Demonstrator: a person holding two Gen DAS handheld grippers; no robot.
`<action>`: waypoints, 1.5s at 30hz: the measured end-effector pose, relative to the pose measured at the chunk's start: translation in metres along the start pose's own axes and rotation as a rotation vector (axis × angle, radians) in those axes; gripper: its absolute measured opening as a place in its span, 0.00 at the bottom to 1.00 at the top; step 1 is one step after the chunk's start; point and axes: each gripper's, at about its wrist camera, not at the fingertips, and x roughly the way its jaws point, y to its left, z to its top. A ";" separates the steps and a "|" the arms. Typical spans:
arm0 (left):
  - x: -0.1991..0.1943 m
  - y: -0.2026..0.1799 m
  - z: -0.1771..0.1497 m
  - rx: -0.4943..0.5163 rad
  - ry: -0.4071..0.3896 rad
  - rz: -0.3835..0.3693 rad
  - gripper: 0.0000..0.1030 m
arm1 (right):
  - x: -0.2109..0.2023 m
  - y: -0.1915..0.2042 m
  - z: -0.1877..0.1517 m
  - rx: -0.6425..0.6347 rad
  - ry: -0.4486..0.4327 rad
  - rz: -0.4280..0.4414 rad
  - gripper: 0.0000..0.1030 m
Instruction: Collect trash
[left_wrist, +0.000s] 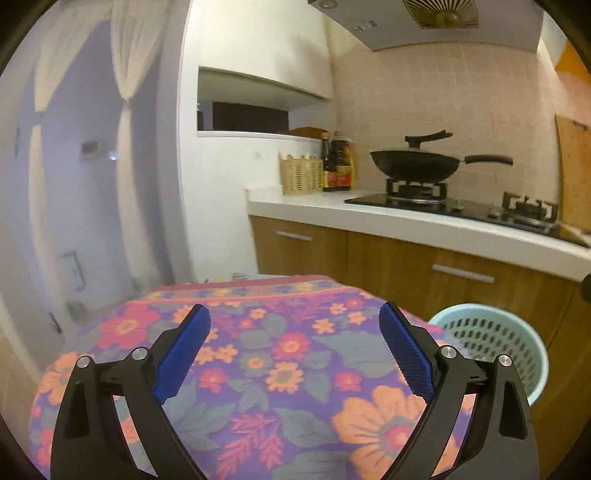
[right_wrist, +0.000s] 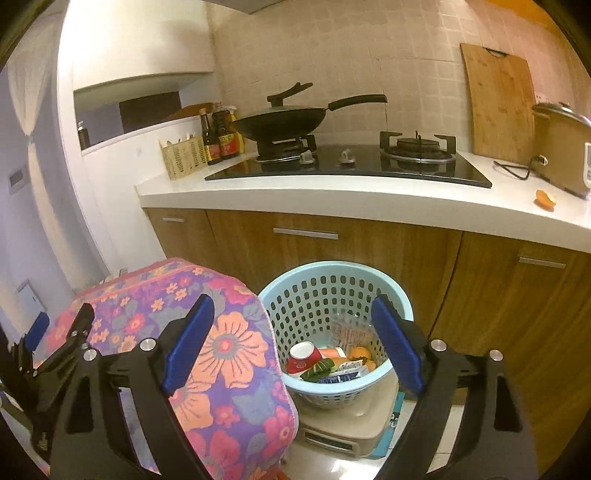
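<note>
A light-blue perforated basket (right_wrist: 321, 280) stands on the floor in front of the cabinets, beside a table draped in a floral cloth (right_wrist: 229, 350). Inside it lie a red cup (right_wrist: 304, 356), orange peel (right_wrist: 360, 354), a green wrapper (right_wrist: 317, 369) and a printed packet (right_wrist: 349, 334). My right gripper (right_wrist: 292, 300) hangs open above the basket, nothing between its blue pads. My left gripper (left_wrist: 293, 308) is open and empty over the floral cloth (left_wrist: 288, 369), with the basket (left_wrist: 491, 332) to its right. Another piece of orange peel (right_wrist: 546, 199) lies on the white counter at the right.
On the counter (right_wrist: 332, 199) are a black hob with a wok (right_wrist: 284, 120), sauce bottles (right_wrist: 221, 138), a woven holder (right_wrist: 183, 157), a leaning cutting board (right_wrist: 502, 103) and a rice cooker (right_wrist: 561, 144). Wooden cabinets (right_wrist: 369, 247) run below. The basket rests on a beige low appliance (right_wrist: 343, 424).
</note>
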 end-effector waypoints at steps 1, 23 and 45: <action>0.000 0.000 -0.001 0.005 0.009 -0.006 0.87 | -0.001 0.003 -0.002 -0.004 -0.001 -0.006 0.83; 0.006 0.000 -0.006 0.027 0.041 -0.005 0.89 | -0.007 0.002 -0.001 0.034 -0.009 -0.015 0.89; 0.003 0.005 -0.004 0.001 0.053 -0.051 0.92 | -0.002 0.012 -0.005 0.020 -0.014 -0.065 0.90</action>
